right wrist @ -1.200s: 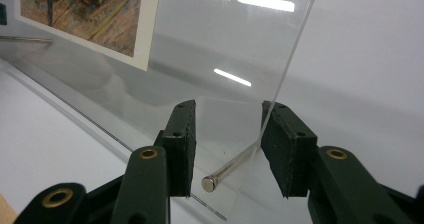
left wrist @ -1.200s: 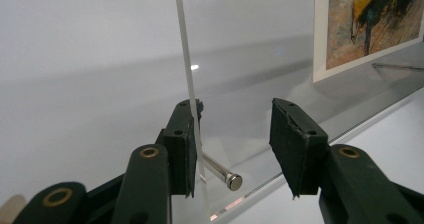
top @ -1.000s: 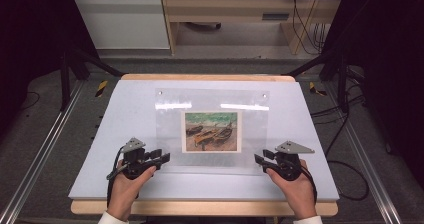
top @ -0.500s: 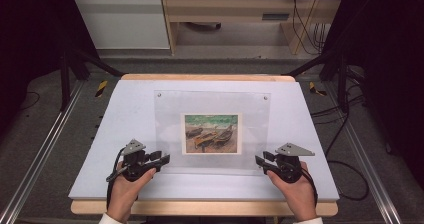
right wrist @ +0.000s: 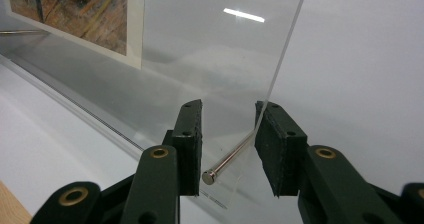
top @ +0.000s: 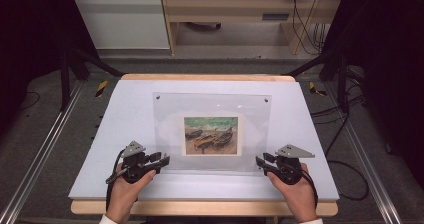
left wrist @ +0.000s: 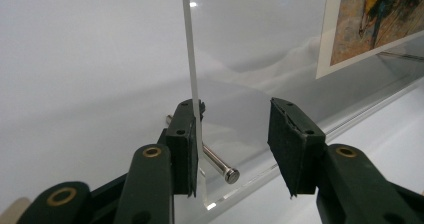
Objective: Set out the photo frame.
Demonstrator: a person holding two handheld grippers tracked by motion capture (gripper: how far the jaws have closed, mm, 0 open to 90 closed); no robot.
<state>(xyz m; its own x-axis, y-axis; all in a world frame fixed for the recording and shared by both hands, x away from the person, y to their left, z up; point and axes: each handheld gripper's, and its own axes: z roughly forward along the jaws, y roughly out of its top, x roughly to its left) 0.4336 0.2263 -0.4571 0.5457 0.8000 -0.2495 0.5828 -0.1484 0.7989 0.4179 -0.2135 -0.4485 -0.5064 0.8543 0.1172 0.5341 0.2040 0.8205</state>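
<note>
A clear acrylic frame (top: 212,104) holding a small print of boats (top: 211,135) stands tilted on the white table top (top: 125,114), its upper edge raised. My left gripper (top: 164,160) is at its lower left corner, open. In the left gripper view (left wrist: 235,109) the sheet's edge (left wrist: 192,59) rests against the left pad, and a metal pin (left wrist: 220,166) sticks through the corner between the jaws. My right gripper (top: 260,160) is open at the lower right corner. In the right gripper view (right wrist: 227,106) the sheet's edge (right wrist: 285,59) runs by the right pad, with a second pin (right wrist: 225,164) between the jaws.
The white top sits on a wooden board (top: 205,77) inside a metal rail frame (top: 45,149). Black stand legs (top: 65,79) and cables (top: 340,129) lie on the floor at both sides. A wooden desk (top: 225,14) is behind.
Both hands and the print have shifted very slightly toward the near edge. The jaws stay open at the frame's lower corners.
</note>
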